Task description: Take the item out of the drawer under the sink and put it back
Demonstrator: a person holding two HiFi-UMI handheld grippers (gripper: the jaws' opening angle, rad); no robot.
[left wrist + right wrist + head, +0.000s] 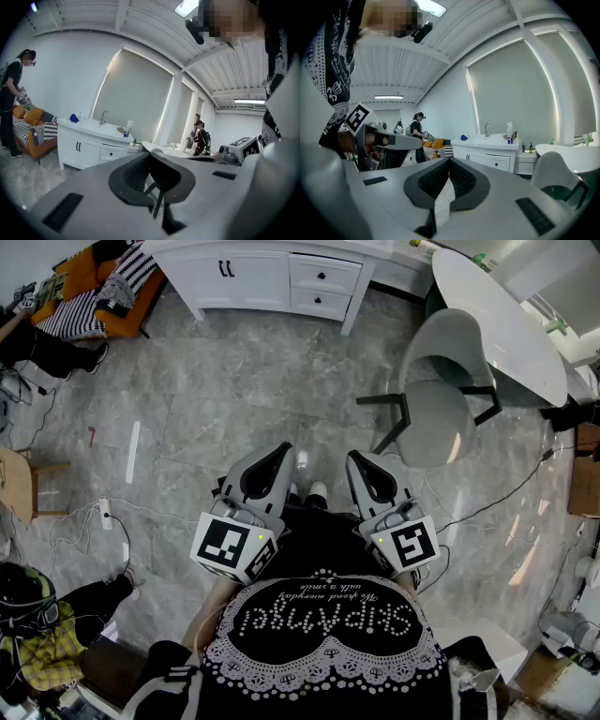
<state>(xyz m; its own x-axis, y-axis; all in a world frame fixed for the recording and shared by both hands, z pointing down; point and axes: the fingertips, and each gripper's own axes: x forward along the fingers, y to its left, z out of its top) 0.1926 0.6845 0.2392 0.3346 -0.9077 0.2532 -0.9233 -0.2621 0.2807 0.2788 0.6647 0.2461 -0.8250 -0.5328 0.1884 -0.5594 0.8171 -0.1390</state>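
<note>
The white sink cabinet (272, 277) stands far ahead across the grey floor, its two small drawers (323, 277) closed. It also shows in the left gripper view as the cabinet (89, 145) and in the right gripper view as the cabinet (487, 157), with a tap and spray bottle on top. No item from the drawer is visible. My left gripper (281, 451) and right gripper (356, 460) are held side by side close to my body, pointing towards the cabinet. Both are shut with nothing between their pads, as seen at the left gripper (149, 153) and the right gripper (449, 161).
A grey chair (436, 395) and a white oval table (497, 315) stand ahead to the right. An orange sofa (103, 287) sits at the far left. Cables and a power strip (105, 514) lie on the floor at left. A person (11, 103) stands by the sofa.
</note>
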